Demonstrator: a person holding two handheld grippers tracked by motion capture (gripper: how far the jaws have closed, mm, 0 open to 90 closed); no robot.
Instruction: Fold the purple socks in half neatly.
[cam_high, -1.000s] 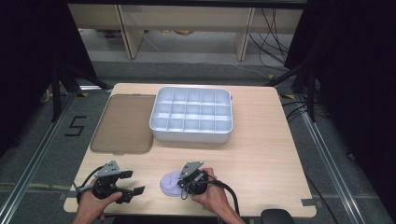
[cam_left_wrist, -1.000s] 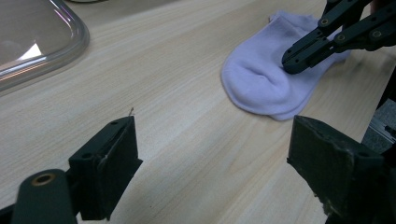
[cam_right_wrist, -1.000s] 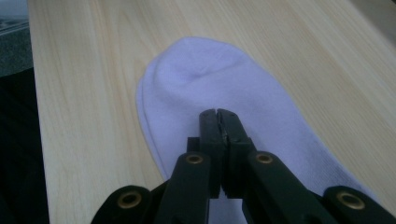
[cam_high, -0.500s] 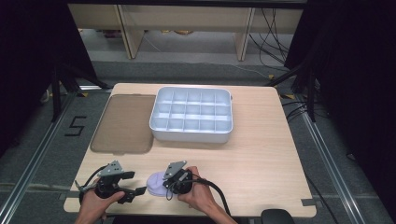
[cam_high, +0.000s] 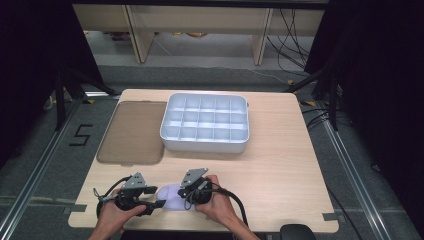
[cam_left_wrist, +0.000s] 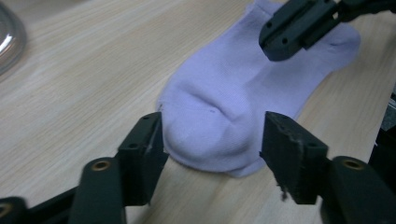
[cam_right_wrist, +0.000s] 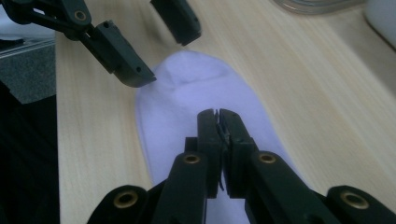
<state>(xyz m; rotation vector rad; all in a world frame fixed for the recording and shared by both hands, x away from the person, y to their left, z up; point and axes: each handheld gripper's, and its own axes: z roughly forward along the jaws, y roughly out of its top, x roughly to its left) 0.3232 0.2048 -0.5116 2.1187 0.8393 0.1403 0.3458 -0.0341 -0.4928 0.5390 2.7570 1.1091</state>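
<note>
I hold a gripper in each hand at the near edge of the table (cam_high: 280, 165), and a pale lilac sock (cam_high: 172, 196) lies flat on the wood between them, at about 6 o'clock from the white divided tray (cam_high: 205, 123).

My left gripper (cam_high: 148, 205) points toward 3 o'clock in the high view. Its jaws are spread wide, one on each side of the rounded end of the sock (cam_left_wrist: 236, 109). In the left gripper view that end lies in the gap between them, and I cannot tell whether either jaw touches the fabric.

My right gripper (cam_right_wrist: 218, 116) sits over the other part of the sock (cam_right_wrist: 196, 112). Its jaws are pressed together with no gap between the tips. The tips lie right over the fabric, but I cannot tell whether any cloth is caught between them. In the right gripper view my left gripper (cam_right_wrist: 161, 44) shows toward 11 o'clock, its open jaws around the far end of the sock.

The tray stands toward 12 o'clock from my hands, well apart from them, its small compartments open to the camera. A flat brownish lid (cam_high: 134, 132) lies just beside it at its 9 o'clock. A black cable (cam_high: 235, 197) loops from my right gripper toward 5 o'clock.
</note>
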